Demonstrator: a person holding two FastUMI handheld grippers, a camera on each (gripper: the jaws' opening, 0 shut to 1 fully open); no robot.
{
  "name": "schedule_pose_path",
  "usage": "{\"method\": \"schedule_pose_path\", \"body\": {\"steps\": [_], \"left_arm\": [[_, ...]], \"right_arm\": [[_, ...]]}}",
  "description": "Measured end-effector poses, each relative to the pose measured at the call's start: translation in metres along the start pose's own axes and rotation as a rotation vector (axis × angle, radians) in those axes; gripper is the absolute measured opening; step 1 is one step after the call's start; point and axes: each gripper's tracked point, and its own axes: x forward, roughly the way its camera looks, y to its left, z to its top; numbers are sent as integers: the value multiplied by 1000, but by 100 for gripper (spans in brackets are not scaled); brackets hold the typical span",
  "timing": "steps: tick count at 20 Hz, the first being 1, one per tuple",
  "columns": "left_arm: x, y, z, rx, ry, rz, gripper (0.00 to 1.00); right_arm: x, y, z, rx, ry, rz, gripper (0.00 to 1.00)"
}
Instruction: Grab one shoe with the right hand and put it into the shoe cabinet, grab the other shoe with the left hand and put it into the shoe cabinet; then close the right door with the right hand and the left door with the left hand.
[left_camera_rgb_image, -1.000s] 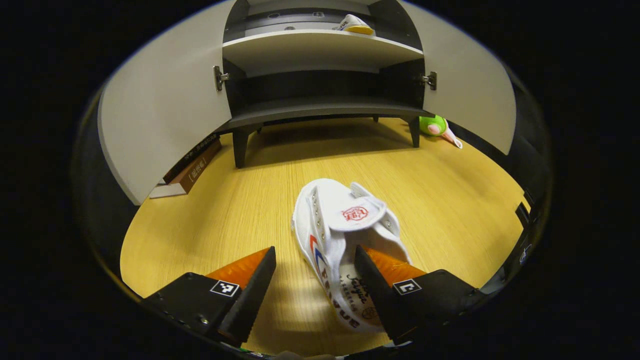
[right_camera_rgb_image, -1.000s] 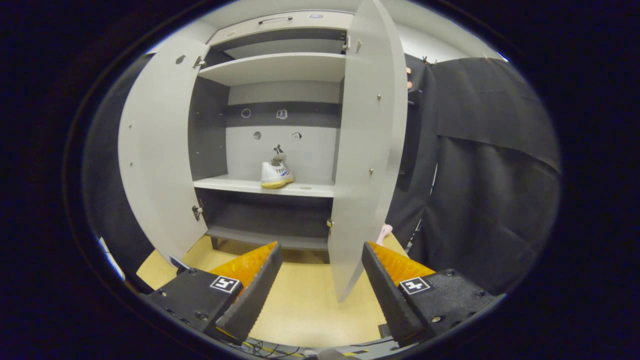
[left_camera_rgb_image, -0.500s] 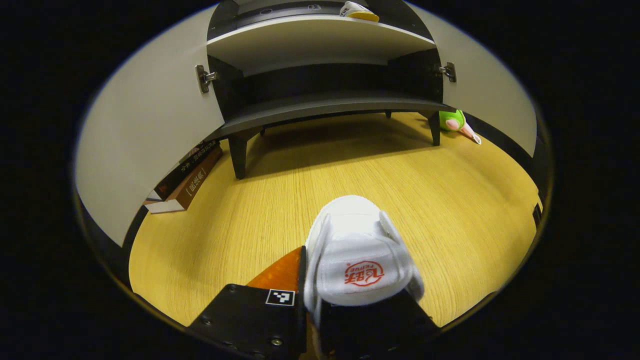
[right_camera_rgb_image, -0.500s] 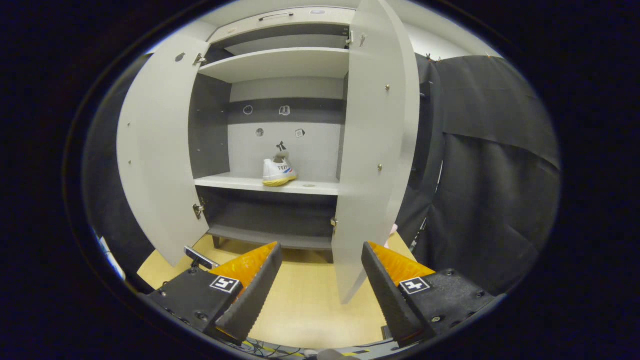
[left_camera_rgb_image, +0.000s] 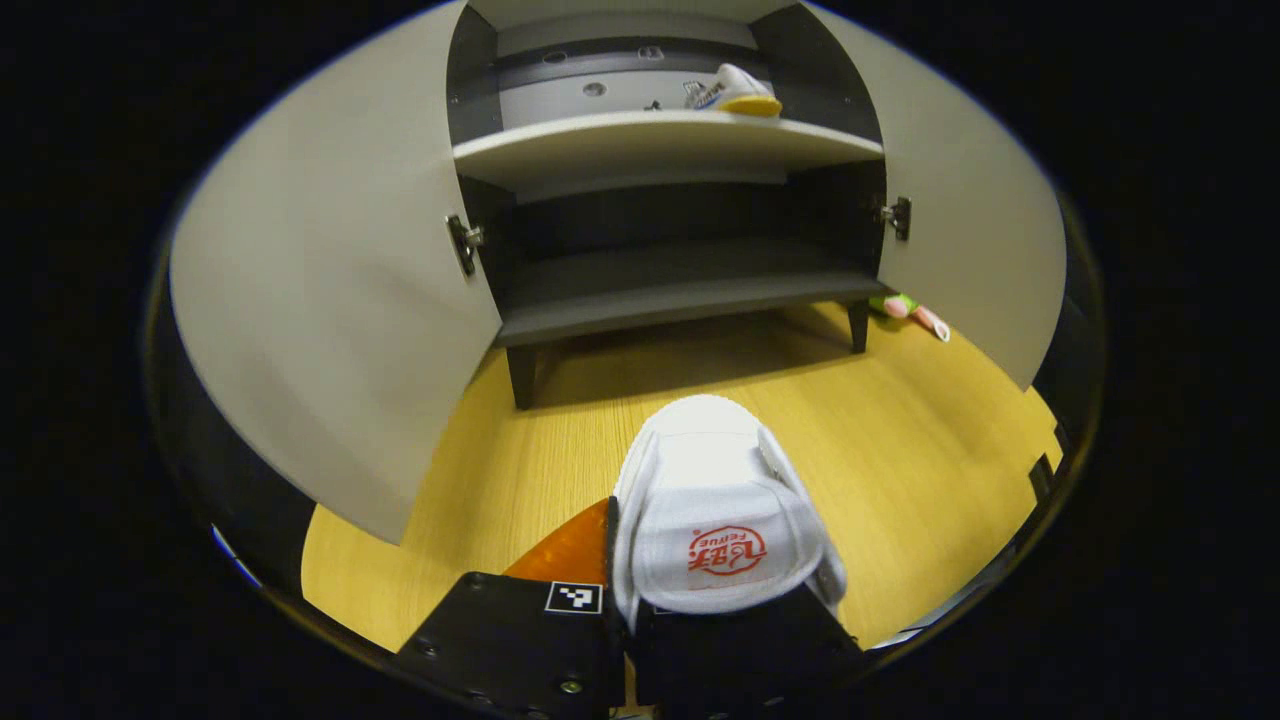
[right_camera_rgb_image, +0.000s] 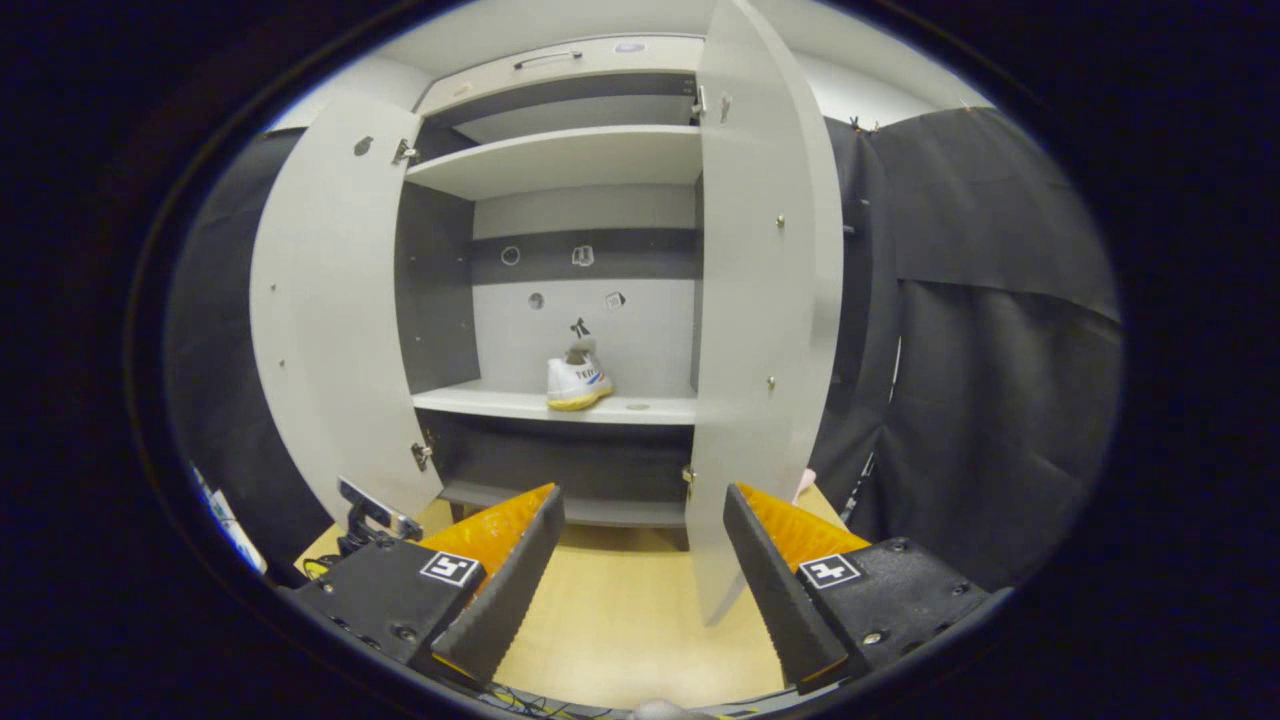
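In the left gripper view, the left claw (left_camera_rgb_image: 625, 600) is pinching the white shoe (left_camera_rgb_image: 715, 510) above the wooden floor (left_camera_rgb_image: 930, 440), in front of the open shoe cabinet (left_camera_rgb_image: 660, 150). In the right gripper view, the right claw (right_camera_rgb_image: 640, 560) is spread and empty, while the other shoe (right_camera_rgb_image: 578, 378) sits on the cabinet's middle shelf (right_camera_rgb_image: 500, 402) between the open left door (right_camera_rgb_image: 330, 300) and right door (right_camera_rgb_image: 760, 300).

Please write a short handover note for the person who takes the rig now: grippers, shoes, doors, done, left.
Left gripper: shut on the second shoe, above the floor.
Right gripper: open, holding nothing, facing the cabinet.
First shoe: on the light shelf.
Left door and right door: both open.
Left: shelve the second shoe, close the right door, then the left.
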Motion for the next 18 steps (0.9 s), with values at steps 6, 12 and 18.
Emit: {"method": "schedule_pose_path", "body": {"steps": [6, 12, 18], "left_arm": [[-67, 22, 119, -23, -168, 52, 13], [-62, 40, 249, -31, -308, 101, 14], [-25, 52, 351, -43, -389, 133, 14]], "right_arm": [[2, 18, 23, -1, -74, 78, 100], [10, 31, 39, -19, -122, 155, 100], [19, 40, 41, -48, -140, 212, 100]]}}
